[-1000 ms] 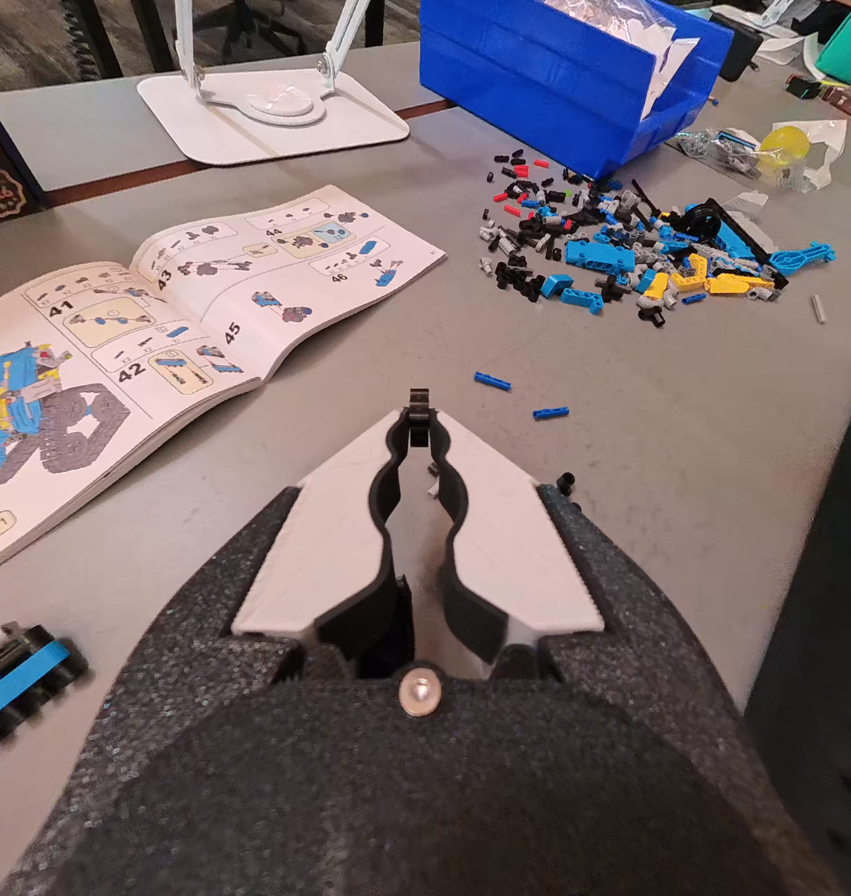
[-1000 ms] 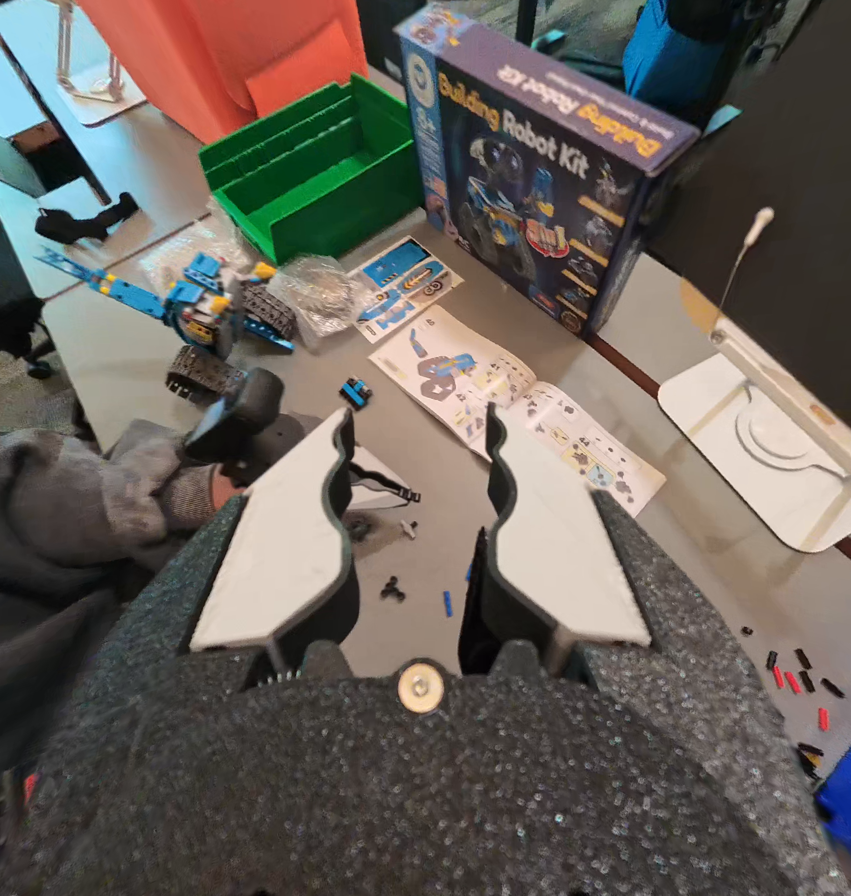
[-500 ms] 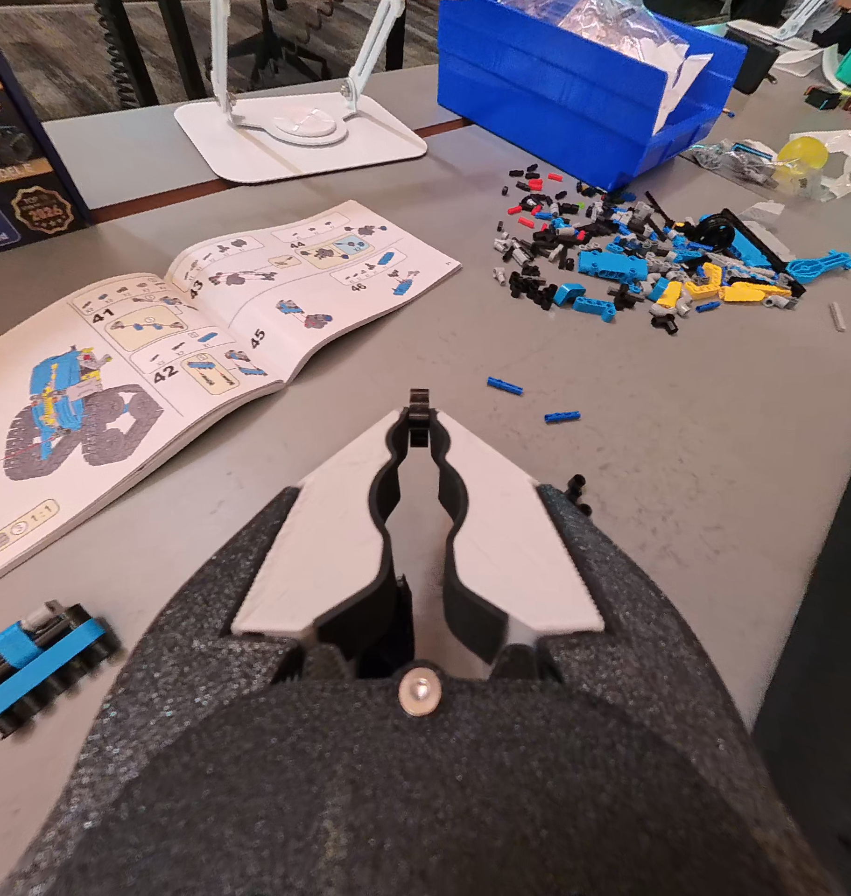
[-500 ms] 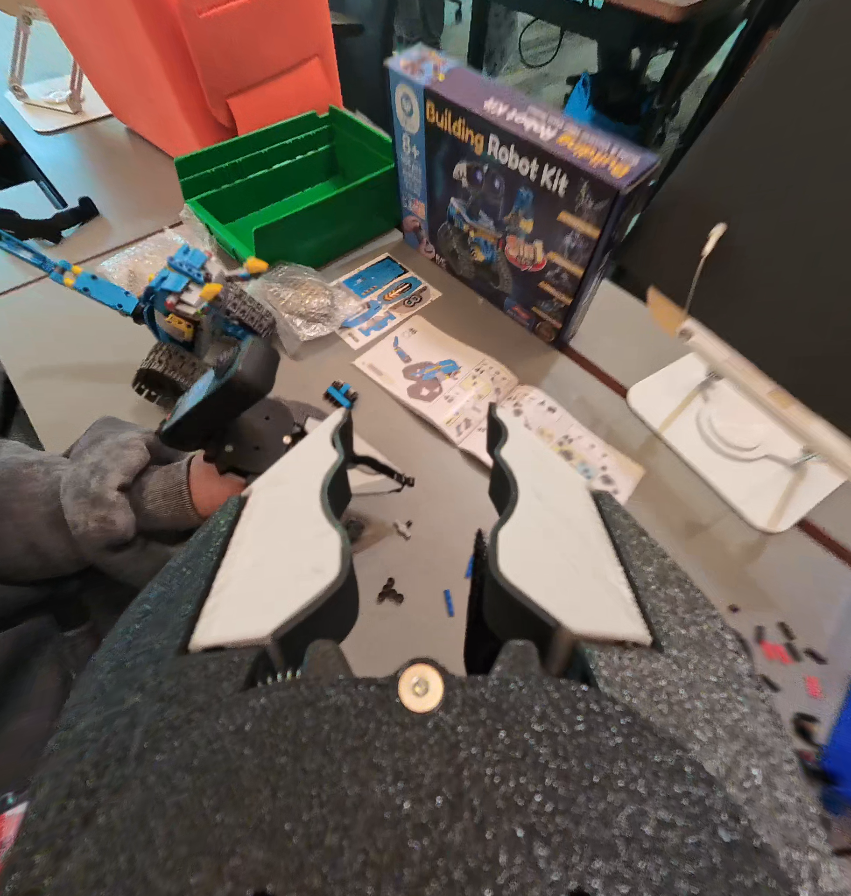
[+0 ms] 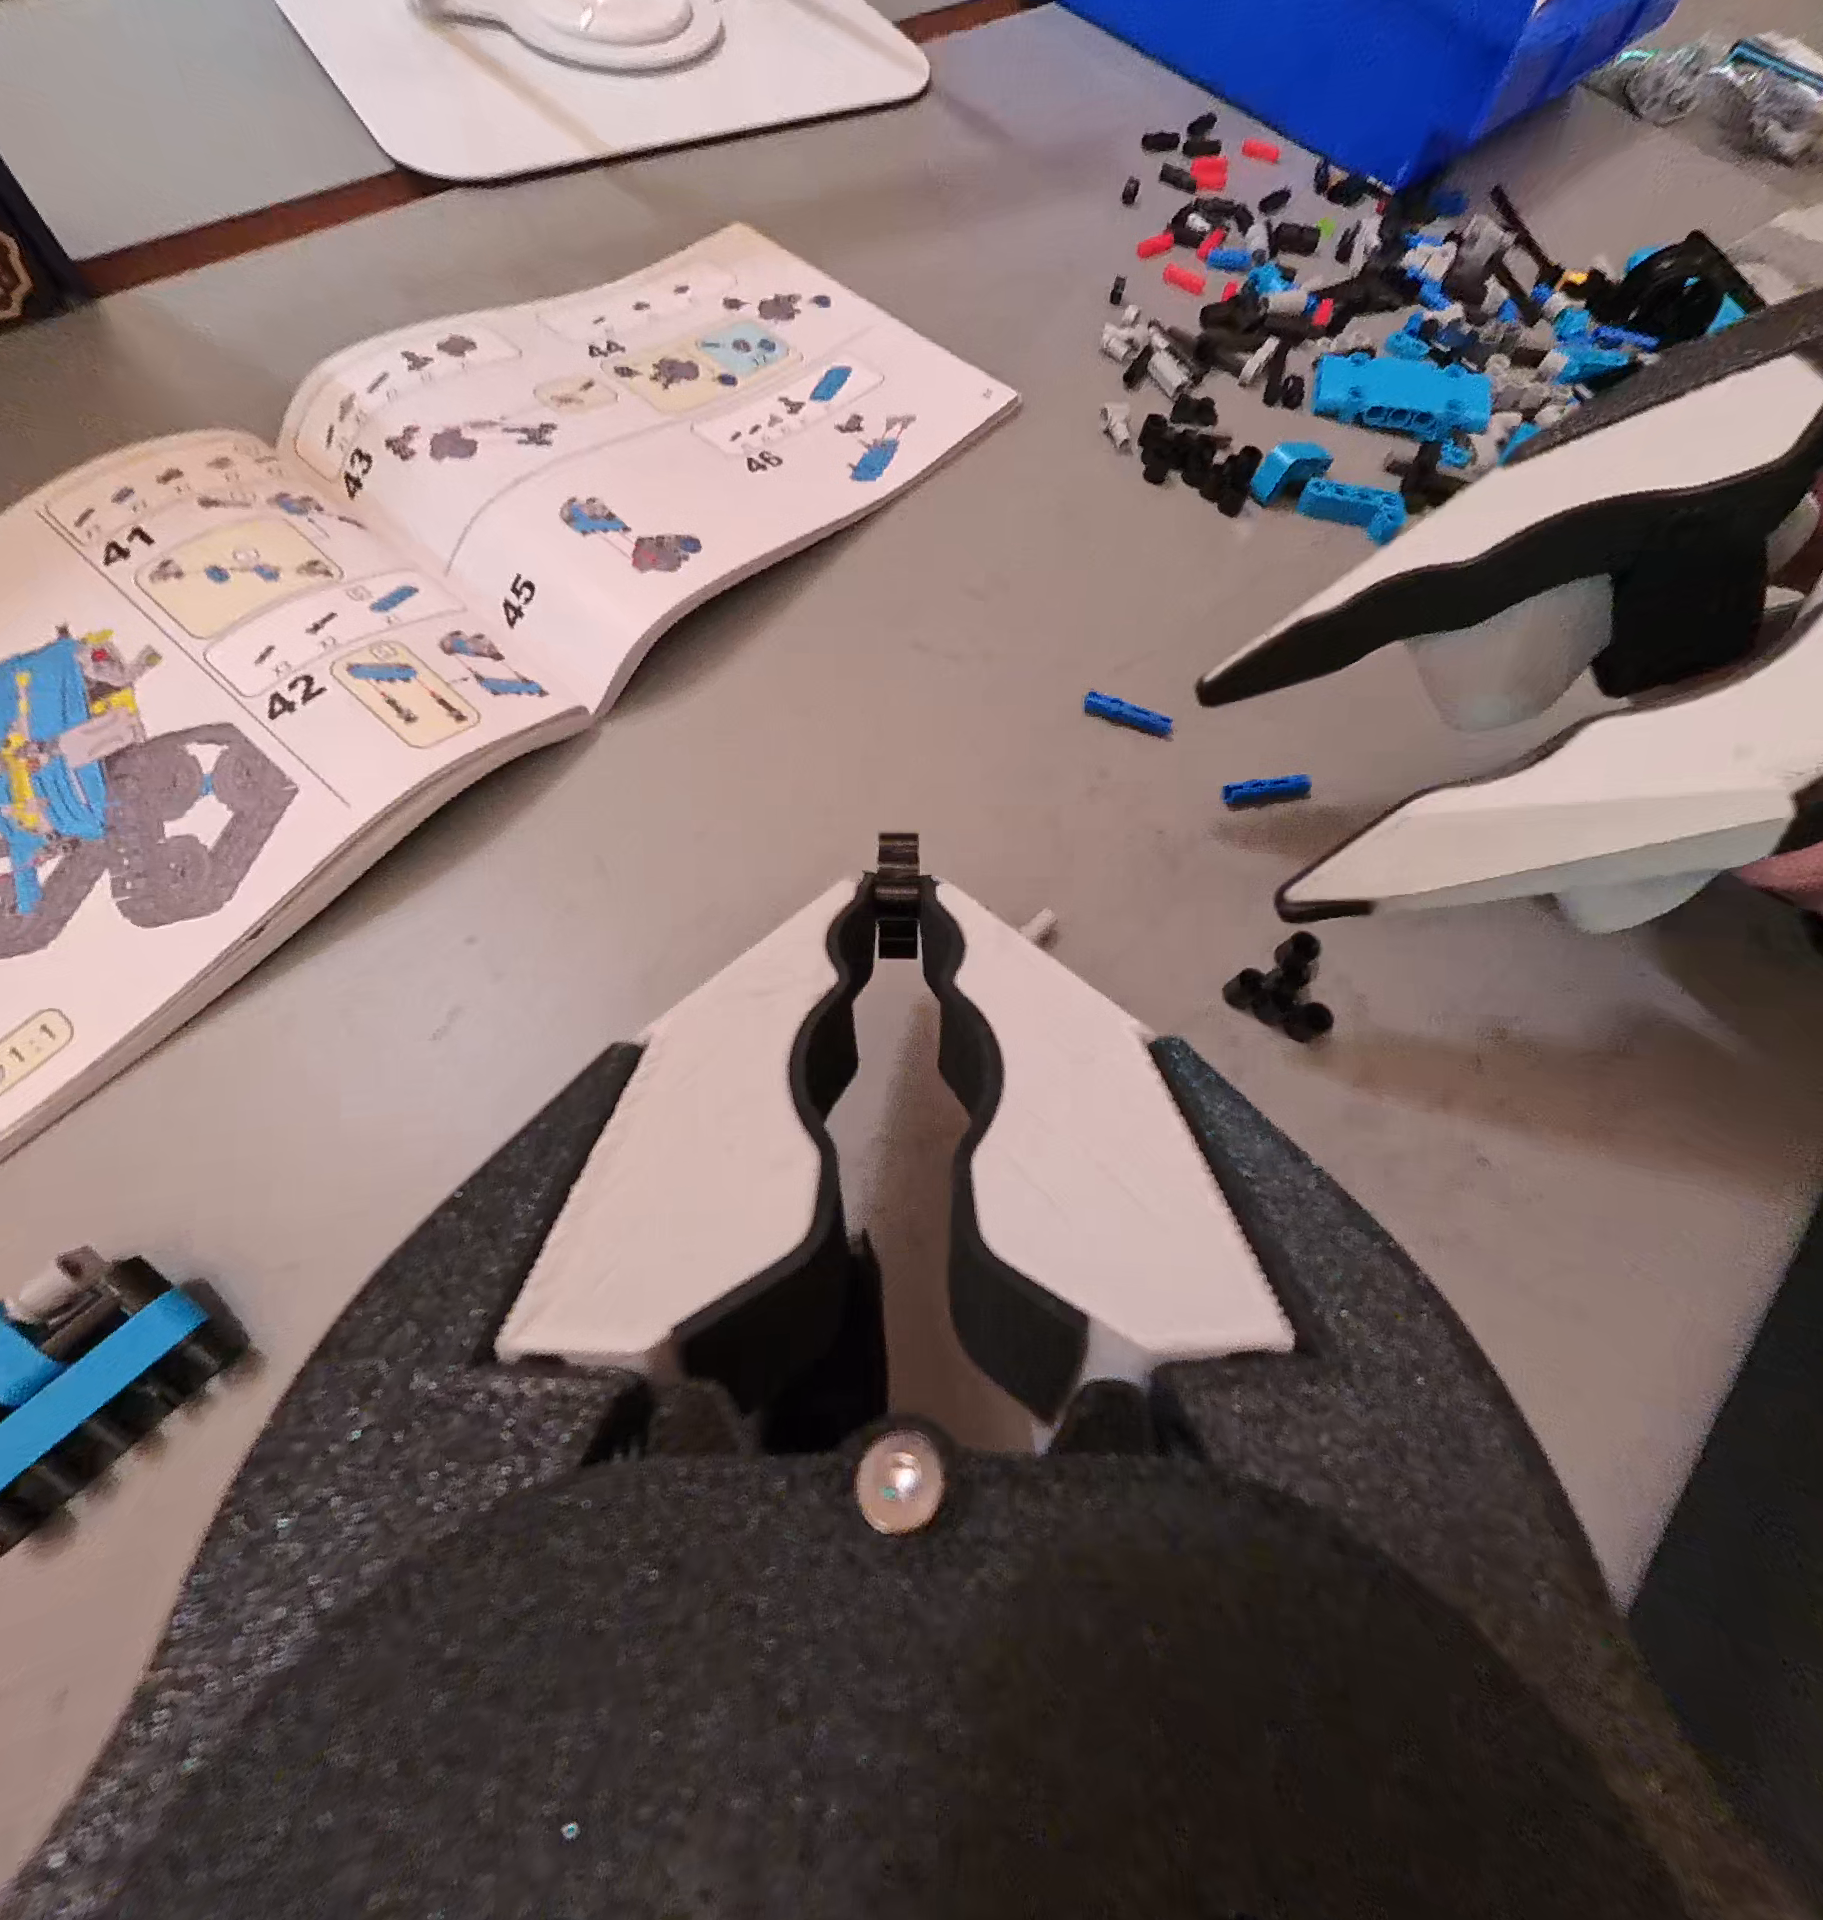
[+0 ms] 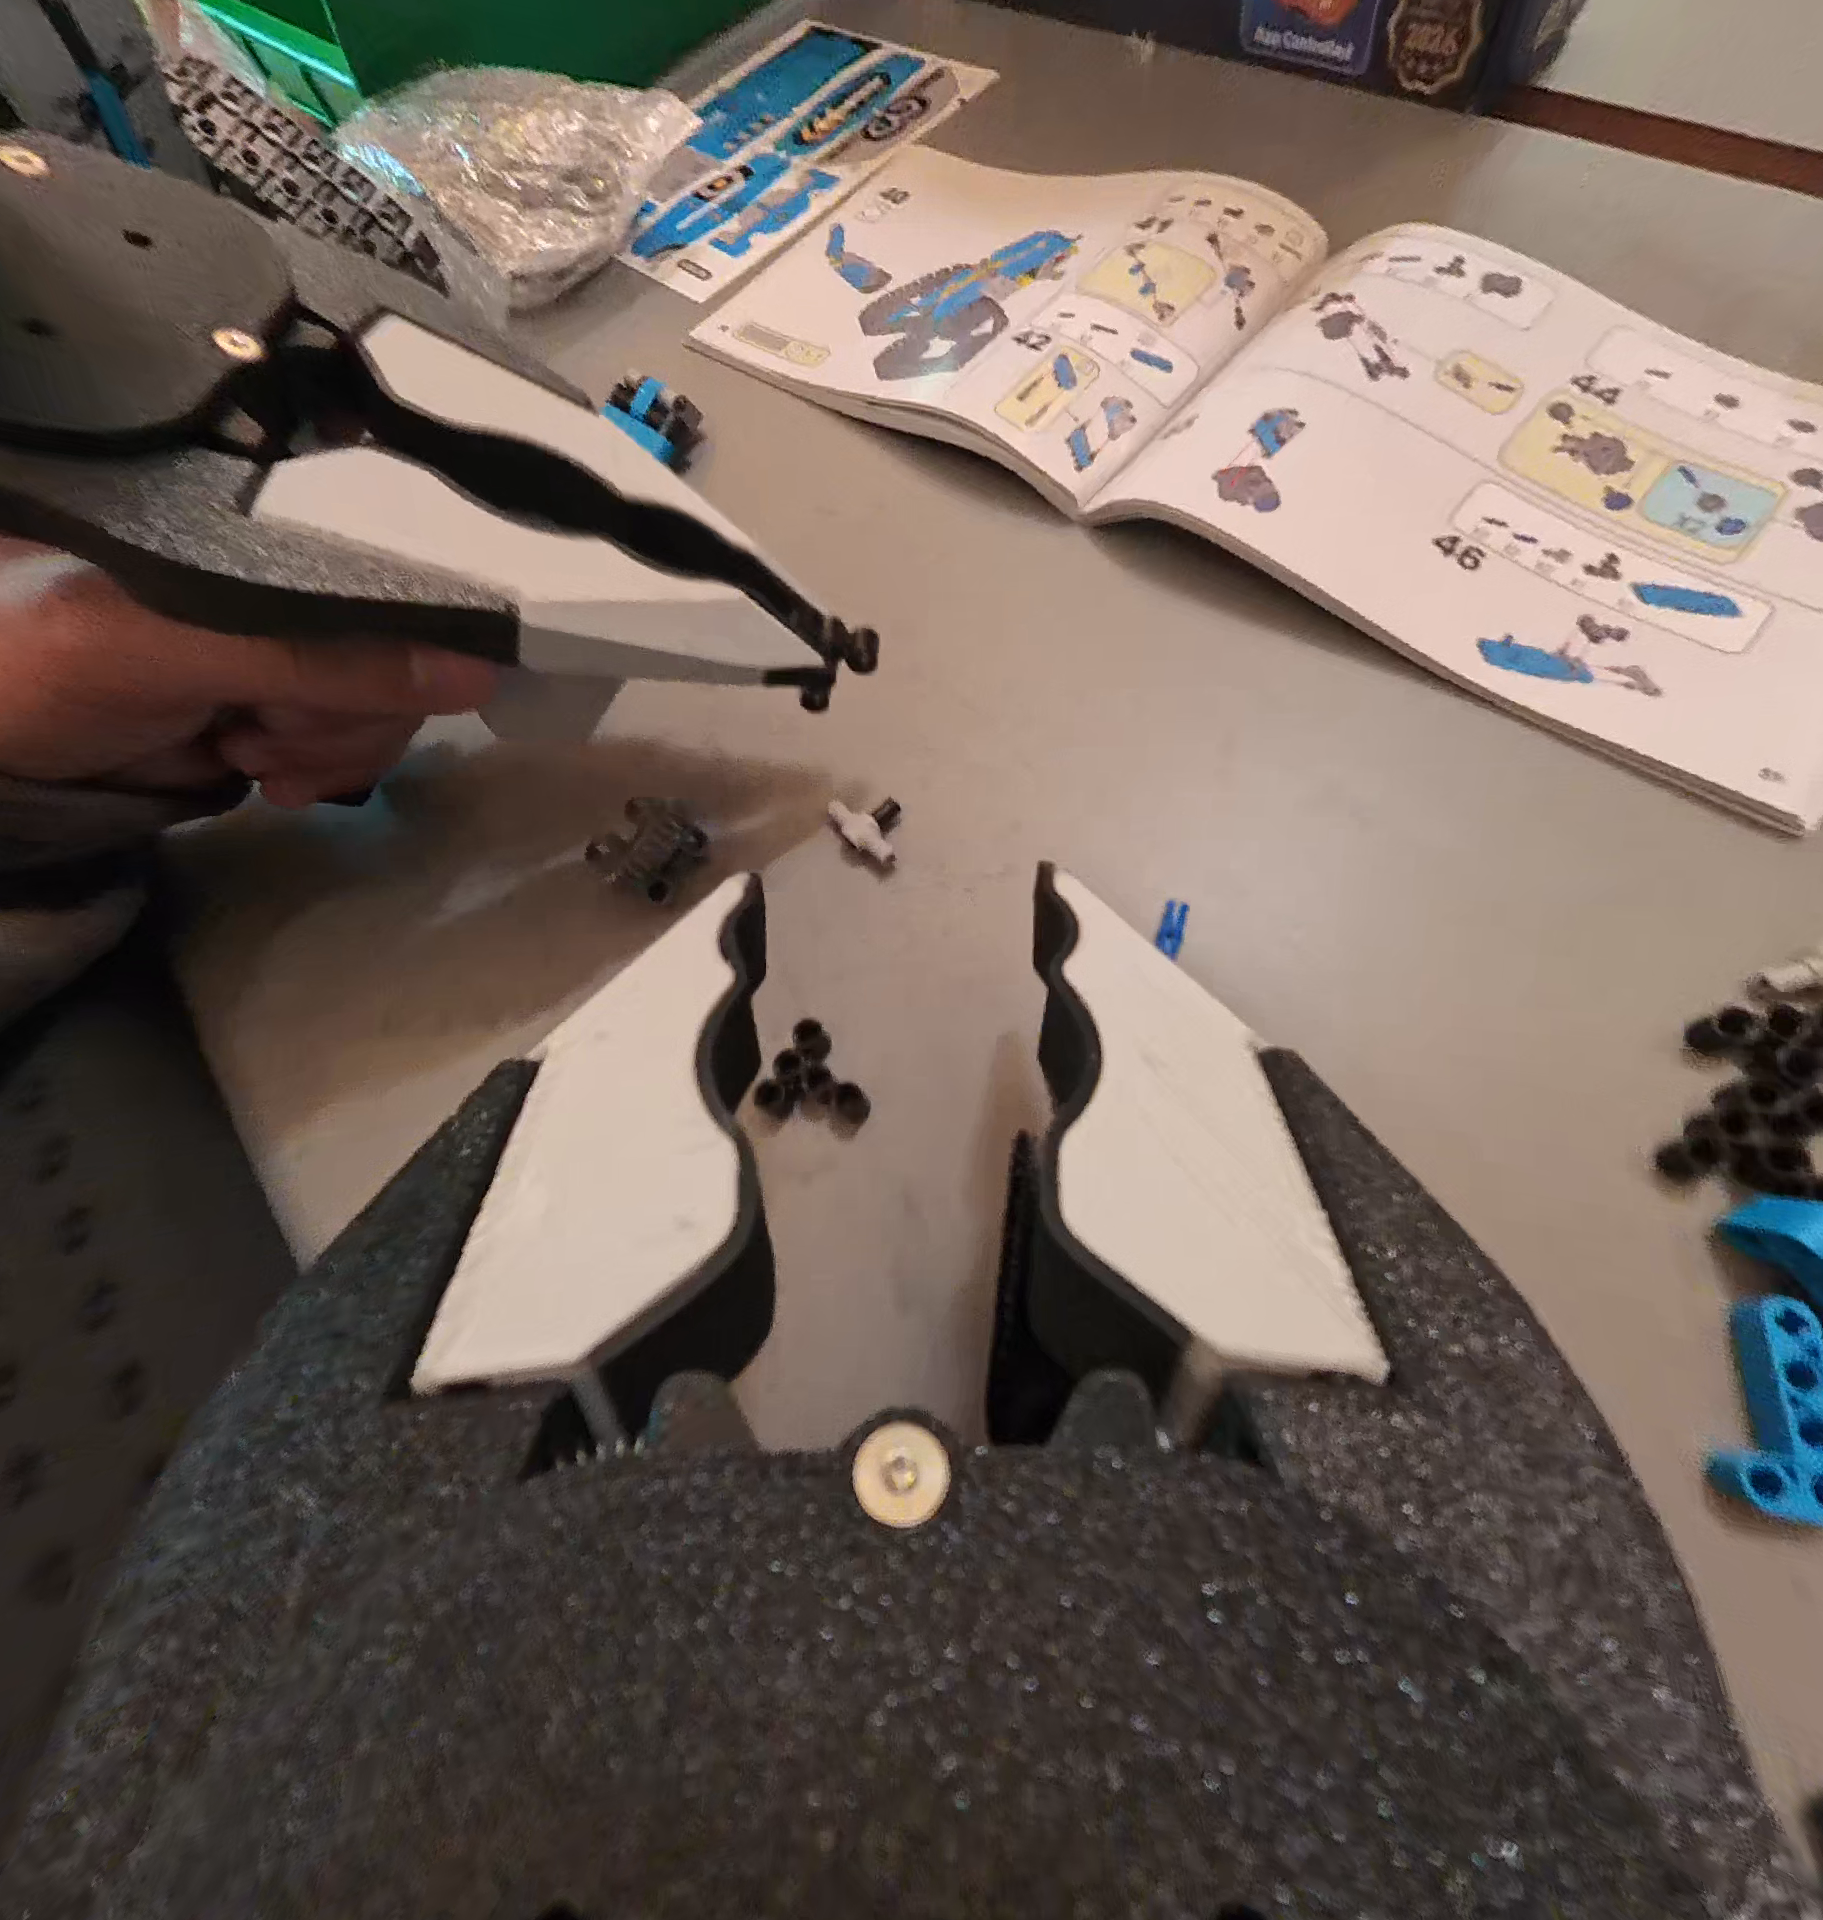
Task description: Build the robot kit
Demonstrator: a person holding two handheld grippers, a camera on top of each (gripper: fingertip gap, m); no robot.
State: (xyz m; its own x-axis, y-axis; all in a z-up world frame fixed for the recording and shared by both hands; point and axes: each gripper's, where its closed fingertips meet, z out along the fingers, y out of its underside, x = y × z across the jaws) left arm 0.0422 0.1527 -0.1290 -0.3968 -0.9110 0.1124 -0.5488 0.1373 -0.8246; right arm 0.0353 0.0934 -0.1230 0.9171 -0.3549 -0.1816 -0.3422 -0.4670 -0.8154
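My left gripper (image 5: 898,883) is shut on a small black toothed piece (image 5: 898,860) and holds it above the grey table (image 5: 782,748). It also shows in the right wrist view (image 6: 829,665), held by a hand, with the black piece (image 6: 847,655) at its tips. My right gripper (image 6: 896,883) is open and empty, low over the table; it shows at the right of the left wrist view (image 5: 1260,800). A black three-lobed connector (image 6: 808,1081) lies between its fingers, close to the left finger (image 6: 626,1143). A small white pin (image 6: 865,826) and a black part (image 6: 649,847) lie just ahead.
An open instruction booklet (image 5: 387,582) lies left of centre. A heap of black, blue and red parts (image 5: 1406,343) lies by a blue bin (image 5: 1354,73). Two blue pins (image 5: 1265,790) lie loose. A blue-and-black assembly (image 5: 65,1382) sits at the left. A white stand base (image 5: 595,83) is at the back. One gripper's finger ends stand about 7 centimetres off the other's. The small white pin (image 6: 865,826) is about 4 centimetres from my left fingertips.
My right gripper has swung down from high over the table to just above it, coming in beside my left gripper. My left gripper keeps its hold on the black piece and has drifted slightly.
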